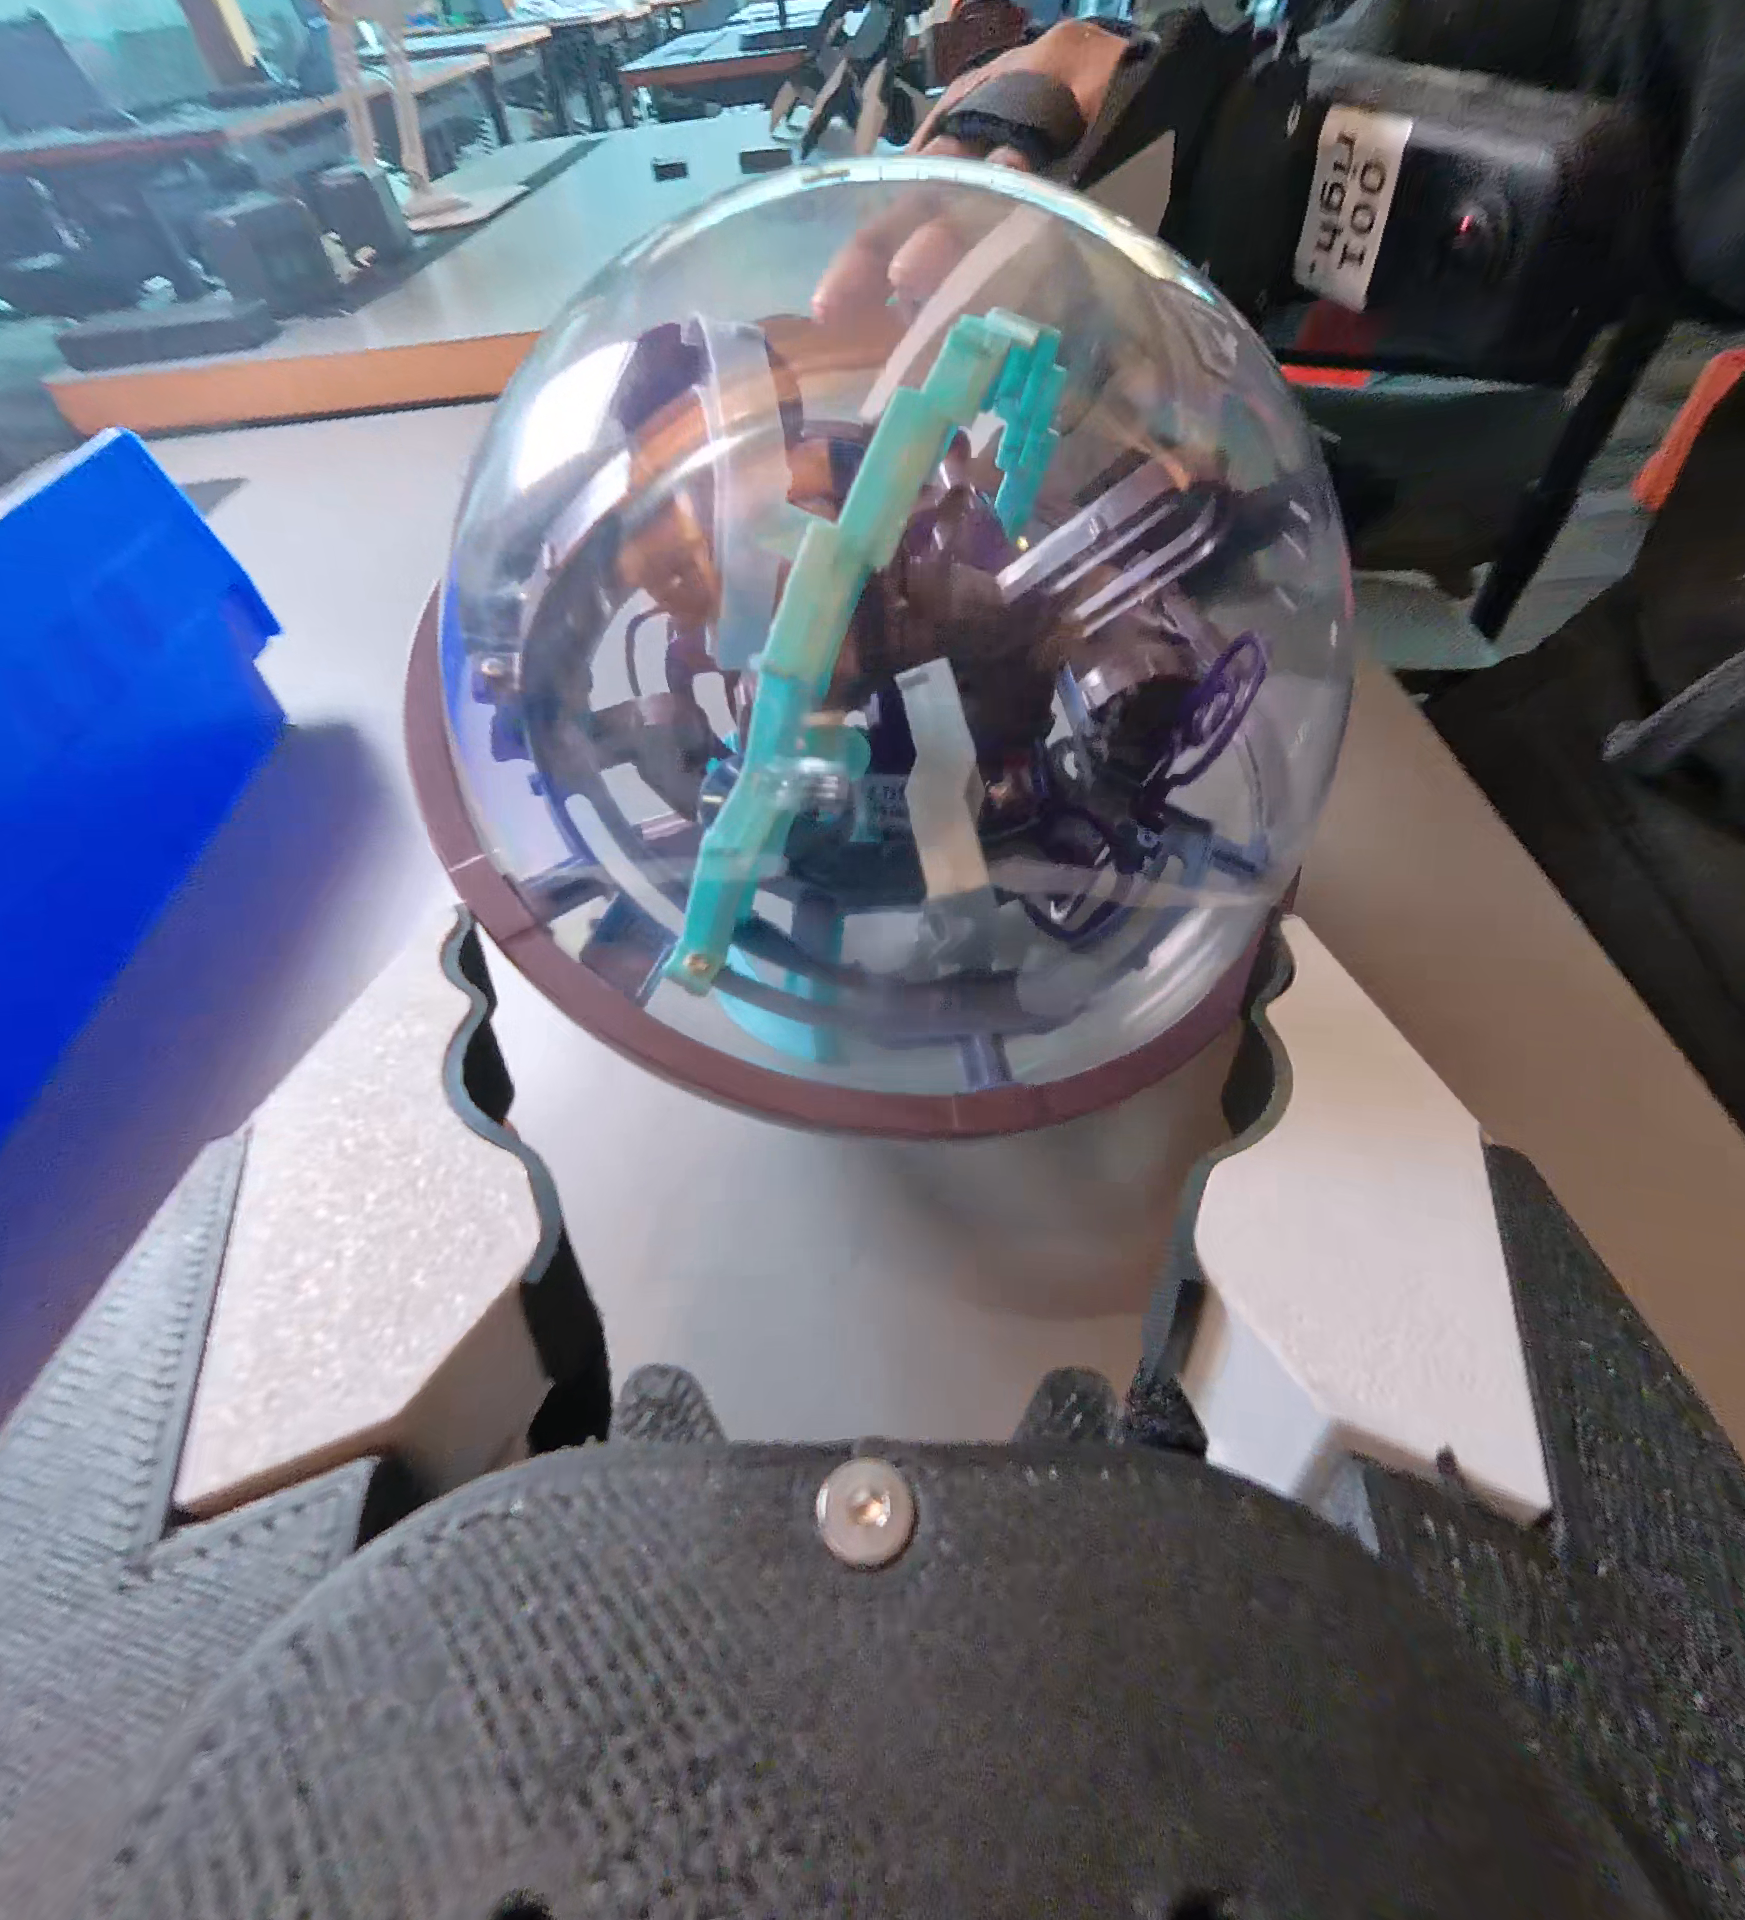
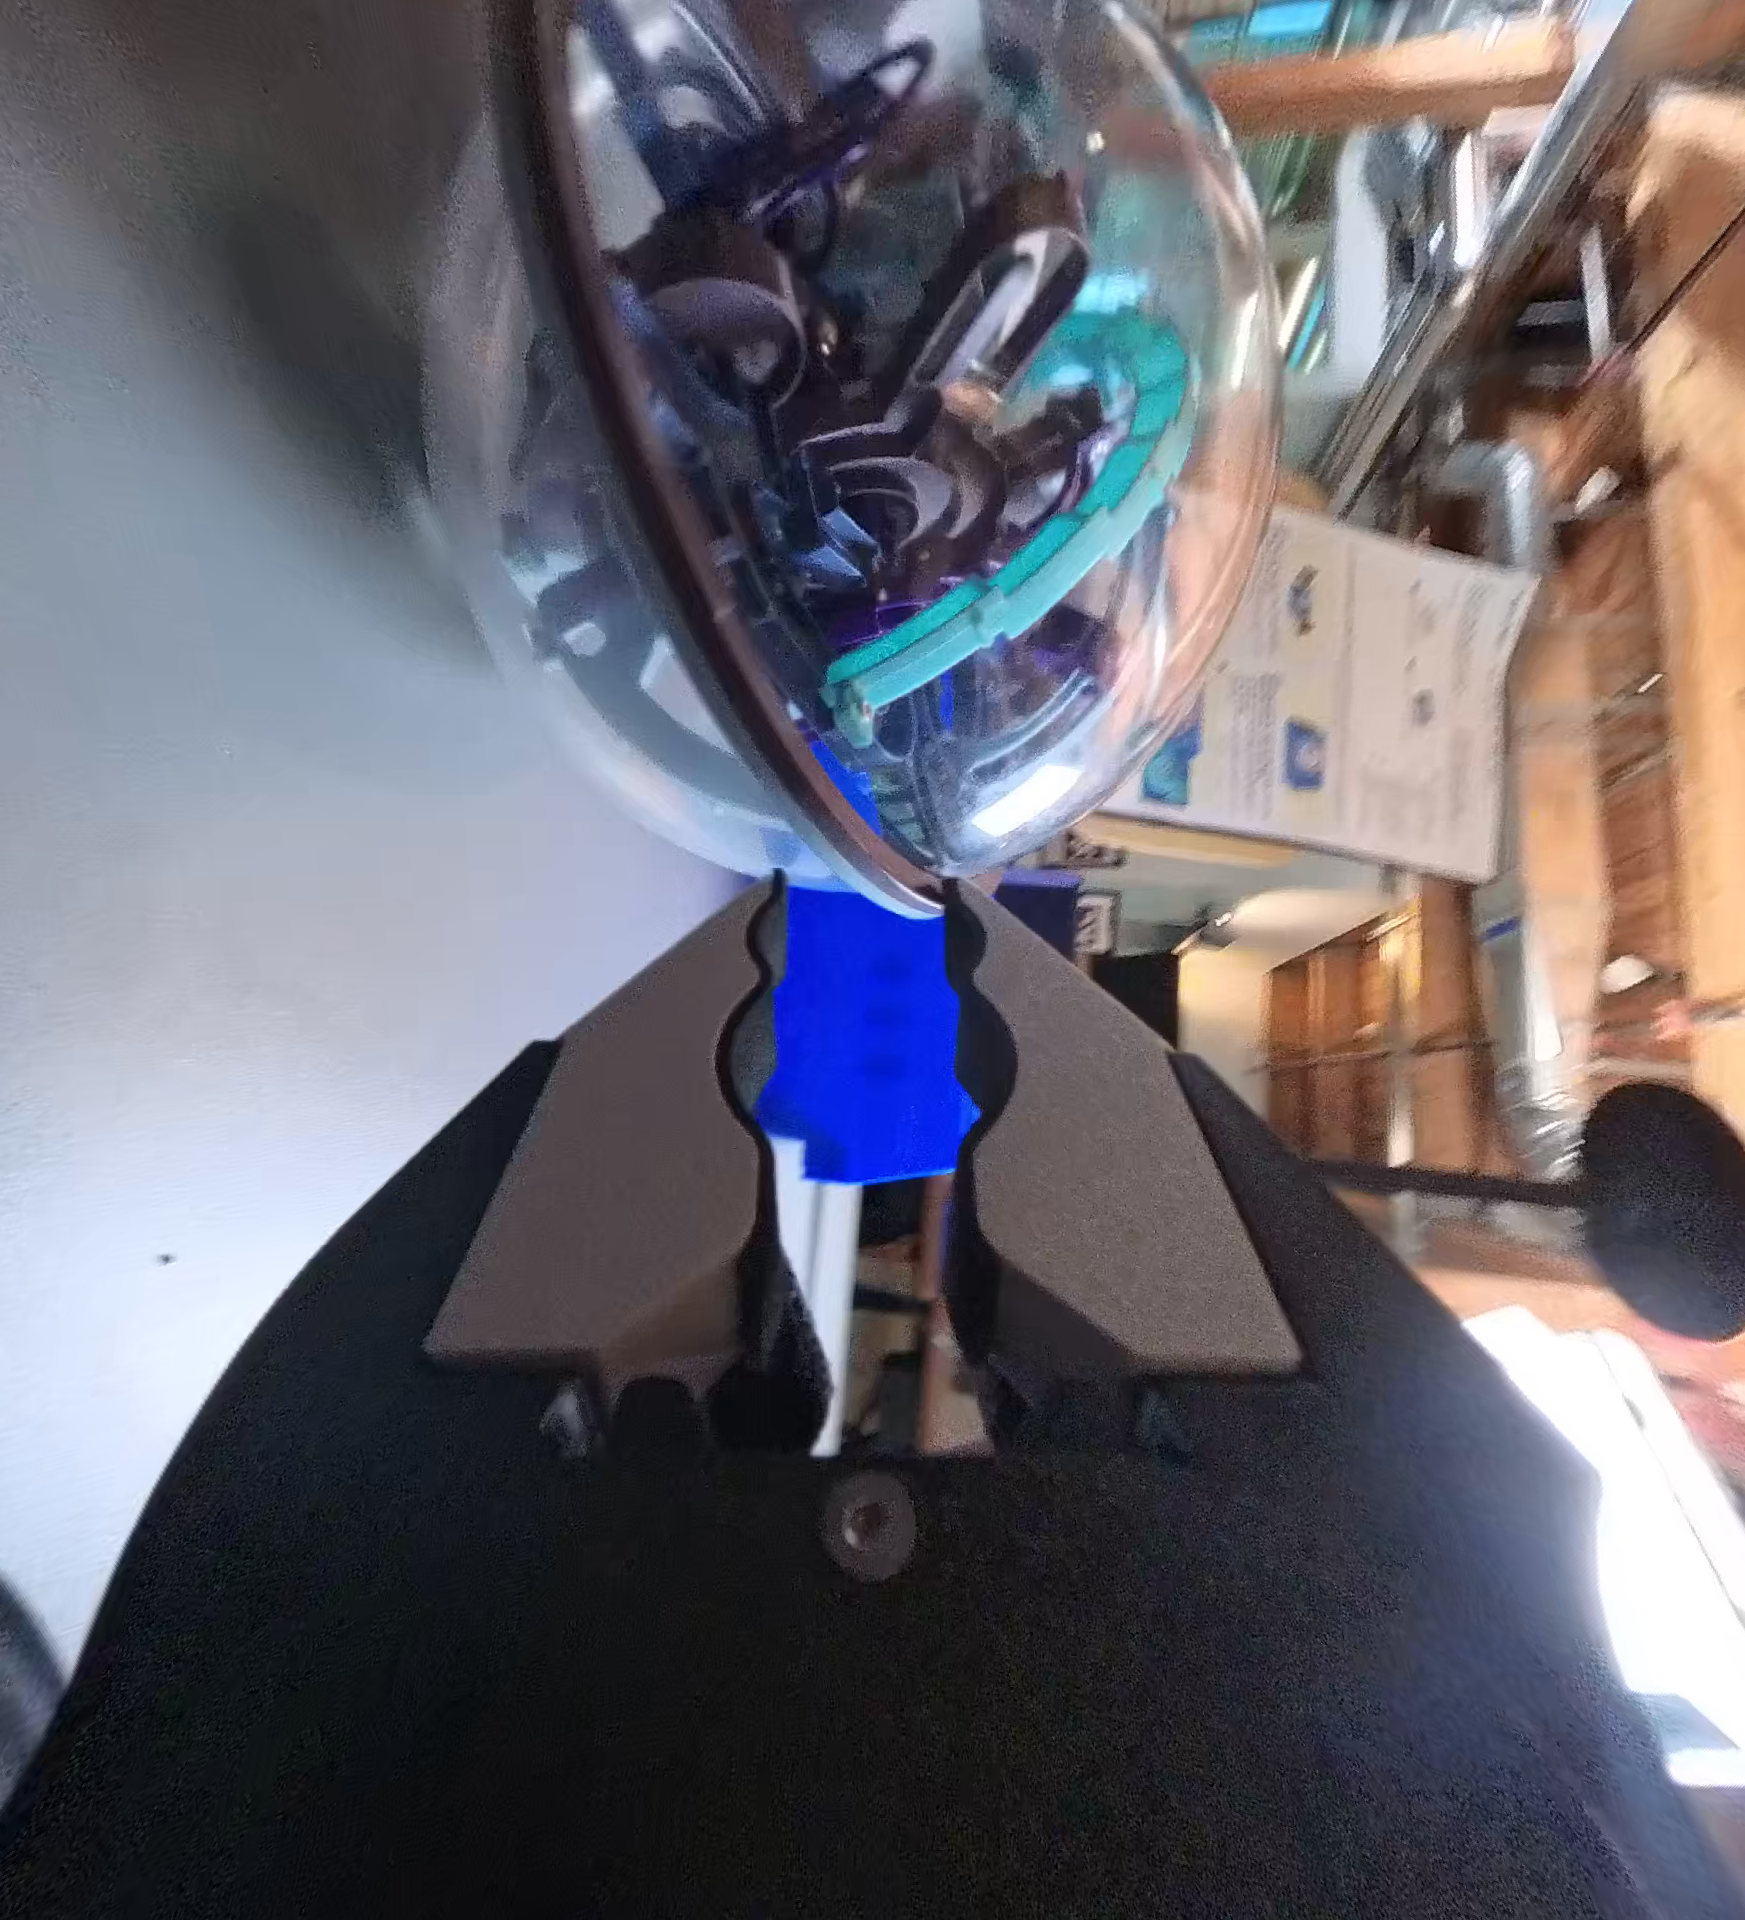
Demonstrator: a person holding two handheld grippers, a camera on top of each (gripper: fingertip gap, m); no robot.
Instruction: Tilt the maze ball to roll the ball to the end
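Note:
The maze ball (image 1: 899, 623) is a clear sphere with a dark maroon ring around its middle and a teal stepped track (image 1: 795, 665) among purple and brown tracks inside. My left gripper (image 1: 863, 966) is shut on it, with one fingertip on each side of the ring, and holds it above the grey table (image 1: 795, 1247). My right gripper (image 2: 863, 888) pinches the edge of the ring of the maze ball (image 2: 847, 436) between its fingertips. That right gripper also shows in the left wrist view (image 1: 1419, 208), behind the ball and held by a hand. I cannot pick out the small rolling ball.
A blue bin (image 1: 68, 779) stands on the table left of the ball and shows between my right fingers (image 2: 857, 1039). A person in dark clothes (image 1: 1678, 727) is at the table's right side. More tables and chairs lie behind.

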